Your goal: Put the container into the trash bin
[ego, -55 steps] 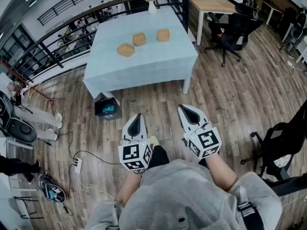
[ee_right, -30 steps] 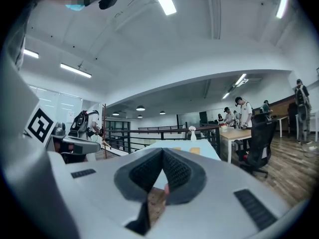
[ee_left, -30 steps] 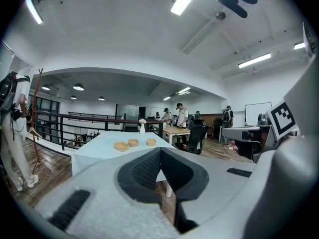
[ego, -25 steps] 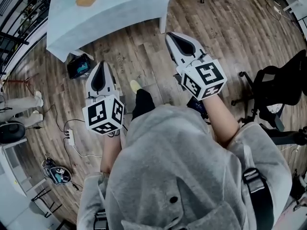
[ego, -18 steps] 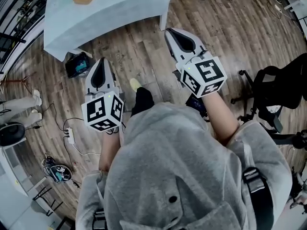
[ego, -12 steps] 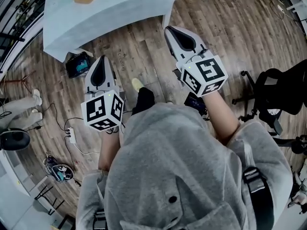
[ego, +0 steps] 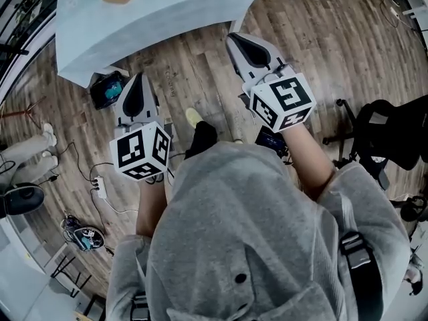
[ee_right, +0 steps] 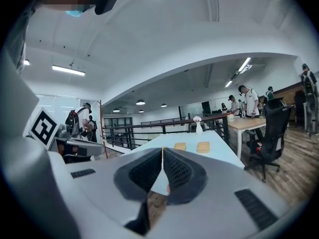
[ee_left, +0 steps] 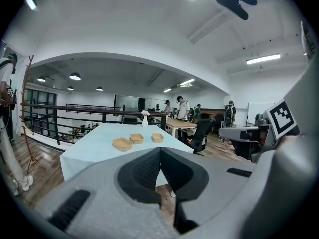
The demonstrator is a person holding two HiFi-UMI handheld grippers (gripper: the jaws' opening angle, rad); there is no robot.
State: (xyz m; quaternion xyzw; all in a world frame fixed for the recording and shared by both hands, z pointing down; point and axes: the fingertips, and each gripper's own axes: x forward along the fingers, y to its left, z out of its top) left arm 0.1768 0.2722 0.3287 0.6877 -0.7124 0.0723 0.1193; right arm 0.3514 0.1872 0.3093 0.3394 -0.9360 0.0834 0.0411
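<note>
Containers [ee_left: 136,139]: three, tan and shallow, in a loose row near the middle of the tabletop, each apart from the next (only one in the head view, cut by the top edge).
Tabletop [ego: 167,9]: draped in a pale blue cloth hanging over the edges; one white leg visible at the near right corner.
Vase [ee_left: 144,119]: white, upright, with a flower, at the far edge behind the containers.
Trash bin [ego: 107,90]: dark, on the floor at the tabletop's near left corner, partly under the cloth's overhang, with something teal inside; well apart from the containers.
Left gripper [ego: 137,77]: jaws pressed together, nothing pinched; aimed at the tabletop, short of its near edge, just beside the trash bin in the head view.
Right gripper [ego: 234,39]: jaws pressed together, likewise empty; tip close under the cloth's near right corner, clear of the containers.
In the way: a strip of wooden floor [ego: 194,65] and the hanging cloth edge between both jaws and the containers.
Shoe [ego: 194,117]: yellowish toe on the floor between the two grippers.
Office chair [ego: 394,129]: black, to the right, well apart from the tabletop.
Power strip [ego: 99,187]: white, on the floor at the left, with a cable trailing.
Railing [ee_left: 75,108]: dark bars beyond the tabletop's far side.
Wooden desk [ee_right: 251,123]: behind the tabletop to the right, with people standing around it.
</note>
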